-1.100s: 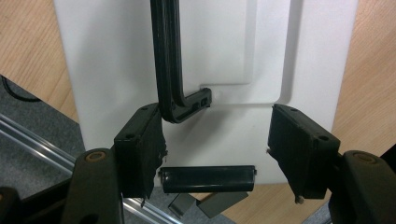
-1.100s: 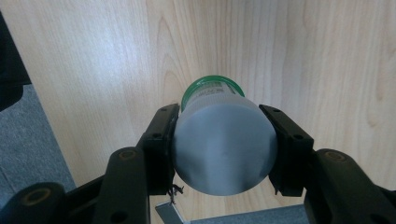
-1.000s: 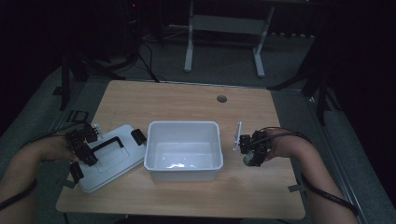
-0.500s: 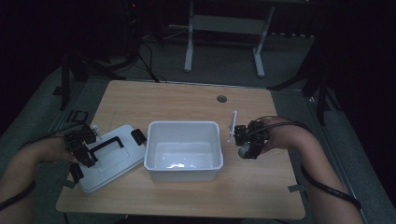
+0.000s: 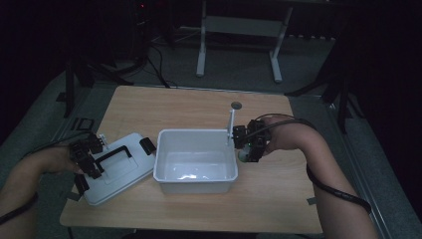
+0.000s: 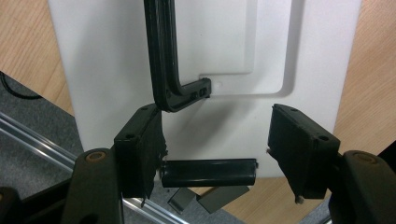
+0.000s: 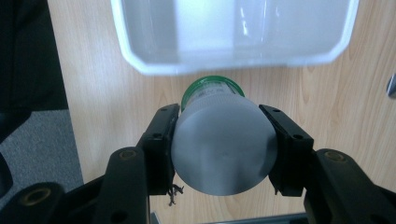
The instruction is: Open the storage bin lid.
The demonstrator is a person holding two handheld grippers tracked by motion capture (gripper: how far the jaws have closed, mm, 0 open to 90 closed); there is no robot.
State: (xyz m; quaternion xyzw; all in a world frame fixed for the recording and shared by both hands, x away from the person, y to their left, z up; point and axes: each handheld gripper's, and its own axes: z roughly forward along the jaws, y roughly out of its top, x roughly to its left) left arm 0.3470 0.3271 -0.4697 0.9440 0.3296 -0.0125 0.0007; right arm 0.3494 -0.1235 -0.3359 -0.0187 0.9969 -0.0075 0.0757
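A white open bin (image 5: 195, 175) sits mid-table. Its white lid (image 5: 124, 174) with a black handle (image 5: 114, 155) lies flat to the left. My left gripper (image 5: 87, 162) hovers over the lid's left end. In the left gripper view its jaws (image 6: 217, 144) stand apart above the lid (image 6: 233, 46), the handle's end (image 6: 182, 95) just beyond the left pad (image 6: 140, 149), nothing clamped. My right gripper (image 5: 247, 144) is lifted off the table by the bin's right rim, shut on a pale jar (image 7: 219, 149) with a green cap (image 7: 210, 86), pointed toward the bin (image 7: 154, 70).
A black latch bar (image 6: 208, 172) lies at the lid's near edge. A thin white post (image 5: 231, 122) stands up beside the right gripper. There is a round hole (image 5: 236, 105) in the tabletop at the back. Bare wood (image 5: 278, 199) lies in front right.
My right gripper has risen with the jar and moved away from me and to the left, up to the bin's right rim. The left gripper has stayed over the lid.
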